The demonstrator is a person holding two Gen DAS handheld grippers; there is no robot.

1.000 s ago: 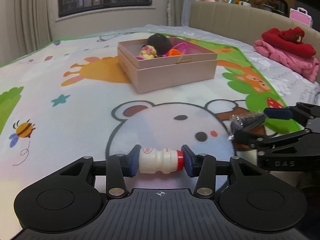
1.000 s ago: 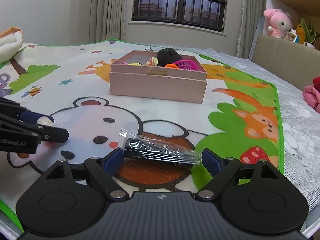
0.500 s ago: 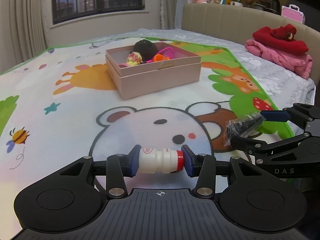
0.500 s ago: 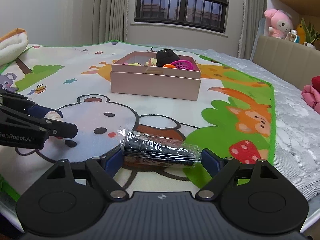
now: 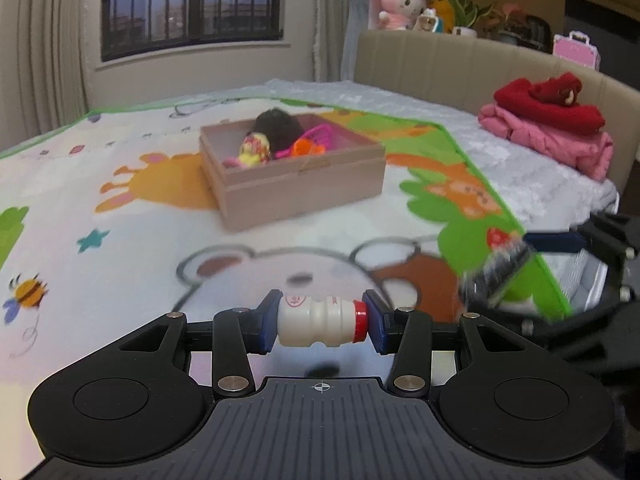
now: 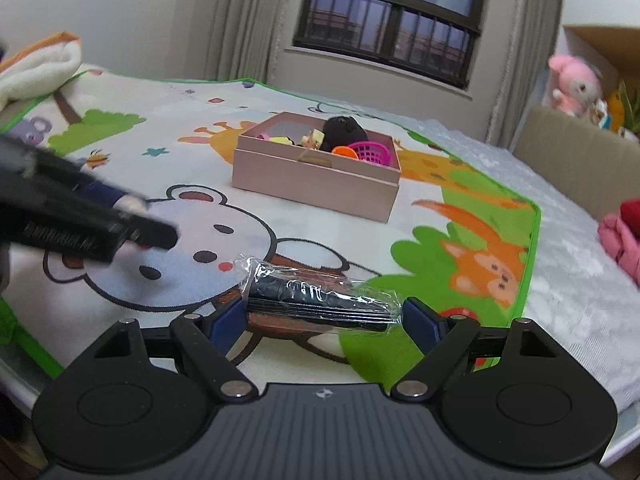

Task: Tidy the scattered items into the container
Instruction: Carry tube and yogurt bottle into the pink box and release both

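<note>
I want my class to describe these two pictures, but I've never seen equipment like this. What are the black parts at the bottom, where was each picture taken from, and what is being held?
A person holds a two-fingered black claw in each hand; each carries a camera looking along its fingers. One picture is from the left claw, shut on a small white plastic bottle with a red cap. The other is from the right claw, gripping a black item wrapped in clear plastic. Ahead, on a cartoon animal play mat, stands a pink cardboard box already holding toys.

Bed [image 5: 520,168] w/ play mat [image 5: 120,240]; pink box [image 5: 296,188], folded clothes [image 5: 552,136].
</note>
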